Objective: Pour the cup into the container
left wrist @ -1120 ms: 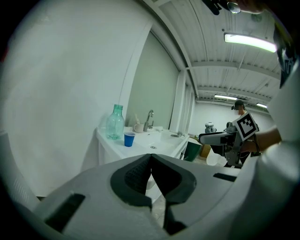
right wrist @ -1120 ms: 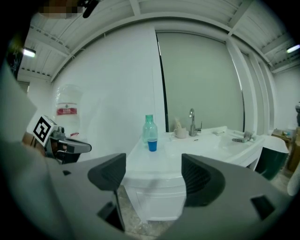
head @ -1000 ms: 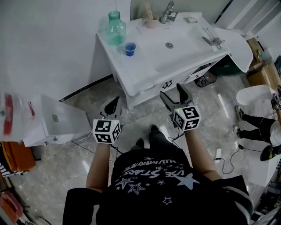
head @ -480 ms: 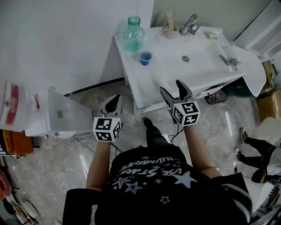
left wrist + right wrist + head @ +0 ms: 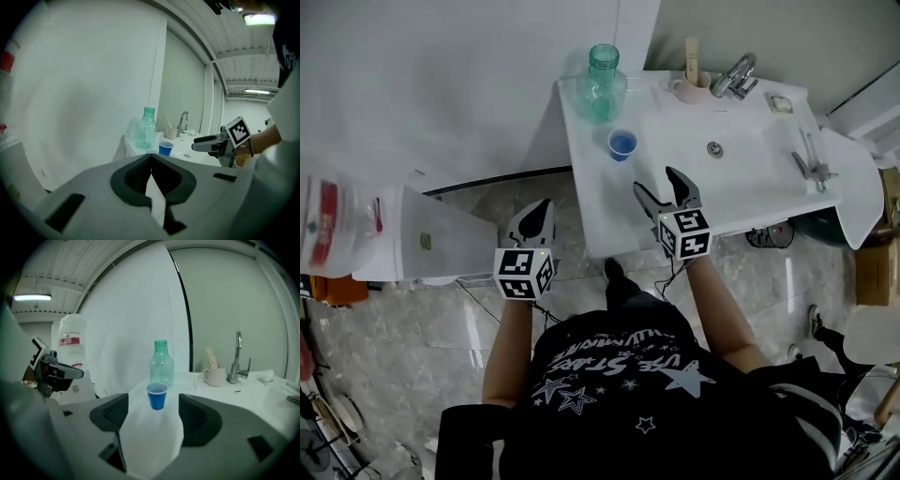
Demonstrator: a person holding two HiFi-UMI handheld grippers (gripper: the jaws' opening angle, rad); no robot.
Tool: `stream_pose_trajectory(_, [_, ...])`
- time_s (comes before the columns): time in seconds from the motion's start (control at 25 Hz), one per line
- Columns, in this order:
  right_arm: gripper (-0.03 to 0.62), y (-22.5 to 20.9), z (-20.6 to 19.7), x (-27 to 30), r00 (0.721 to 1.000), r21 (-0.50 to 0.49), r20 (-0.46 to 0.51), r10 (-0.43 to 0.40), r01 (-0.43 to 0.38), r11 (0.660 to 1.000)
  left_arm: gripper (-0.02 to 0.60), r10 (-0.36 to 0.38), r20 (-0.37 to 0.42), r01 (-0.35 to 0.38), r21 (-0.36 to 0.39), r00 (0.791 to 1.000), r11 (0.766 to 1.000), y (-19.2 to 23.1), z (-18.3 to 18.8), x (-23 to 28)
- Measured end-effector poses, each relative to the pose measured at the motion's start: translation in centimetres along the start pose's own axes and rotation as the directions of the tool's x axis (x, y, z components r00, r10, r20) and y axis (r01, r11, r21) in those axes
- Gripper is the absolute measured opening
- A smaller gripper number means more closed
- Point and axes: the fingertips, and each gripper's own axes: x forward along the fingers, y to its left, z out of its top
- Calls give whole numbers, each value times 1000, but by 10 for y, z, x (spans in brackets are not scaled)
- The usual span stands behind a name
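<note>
We find the cup (image 5: 622,143) upright, mouth up, beside the bottle (image 5: 601,82), whose long axis stands vertical. The right gripper (image 5: 656,183) is released, its jaws just narrowing, empty; the left gripper (image 5: 540,211) is clenched, empty.

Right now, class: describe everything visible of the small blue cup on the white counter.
The blue cup is small, plastic-looking and tapered, widest at its open rim. It stands upright on the white counter, near that counter's left edge, just in front of the green bottle. Its contents cannot be made out. Nothing but the counter touches it.

Only the black shirt (image 5: 628,366) shows lettering, seemingly "STARS", upside down.
</note>
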Motion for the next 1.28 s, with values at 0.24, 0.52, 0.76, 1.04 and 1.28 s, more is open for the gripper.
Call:
stream_pose_trajectory(0.24, [333,-6,-13,44,995,-25,-63,78,-80,996,12,52,-22,-52,-11,998,999,10,1,23])
stream_pose_trajectory(0.52, [321,-13,-30,88,981,-54,-134,143,-152,987,12,118,-38,-119,-37,992,992,25,4,42])
stream_pose_trajectory(0.76, [322,-12,-35,111,969,-70,-154,191,-203,977,12,148,-55,-150,-46,987,988,32,4,56])
stream_pose_trajectory(1.04, [336,-9,-40,131,957,-152,-180,228,-256,955,12,169,-78,-171,-31,983,985,33,6,66])
stream_pose_trajectory(1.28, [339,-5,-38,146,950,-155,-163,265,-290,944,12,189,-90,-192,-25,978,981,36,6,71])
